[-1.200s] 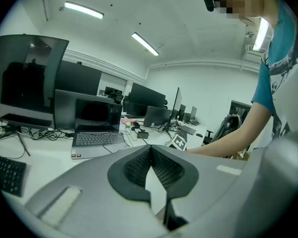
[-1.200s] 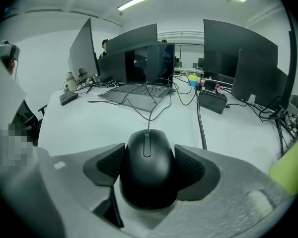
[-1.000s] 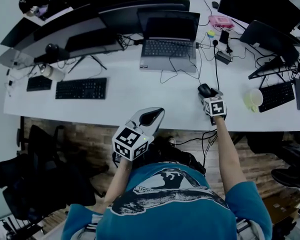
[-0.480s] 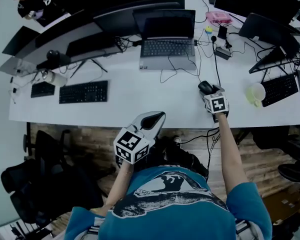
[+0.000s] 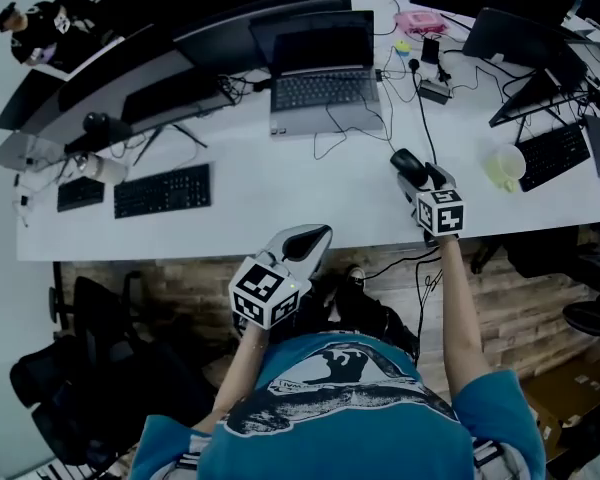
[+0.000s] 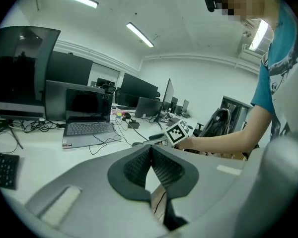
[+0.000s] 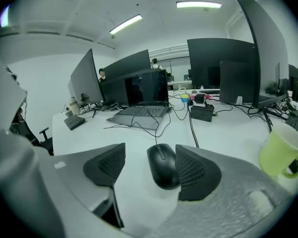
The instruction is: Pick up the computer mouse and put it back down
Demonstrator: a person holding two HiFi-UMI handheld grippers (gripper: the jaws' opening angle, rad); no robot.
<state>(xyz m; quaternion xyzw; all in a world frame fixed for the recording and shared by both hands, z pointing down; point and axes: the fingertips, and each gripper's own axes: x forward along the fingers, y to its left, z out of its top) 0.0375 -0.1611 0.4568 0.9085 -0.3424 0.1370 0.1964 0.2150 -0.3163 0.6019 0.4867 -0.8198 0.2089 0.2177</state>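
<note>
Since a second ago your right gripper (image 7: 148, 157) has eased back from the computer mouse (image 7: 164, 167), so its marker cube (image 5: 441, 211) now sits a little farther from the mouse in the head view, and the whole white table (image 5: 280, 198) has slid up the picture as your head shifted. Your left gripper (image 6: 150, 150) has barely changed its place. The right gripper's jaws are spread wide and grasp nothing. The mouse lies on the table between them, close against the right-hand pad (image 7: 193, 170) and well apart from the left-hand pad (image 7: 109, 165), with bare table in the gap. Whether that right-hand pad actually touches the mouse you cannot tell from here. The mouse is black, and its cable runs away from you towards the open laptop (image 5: 322, 93) farther back on the table. A pale green mug (image 7: 282, 155) stands to the right of the gripper, apart from it. Your left gripper is clenched, its two dark pads meeting at the tips with nothing between them. You hold it in front of the table's near edge, over the wood floor (image 5: 160, 278), with a black keyboard (image 5: 162, 190) on the table beyond it to the left.
</note>
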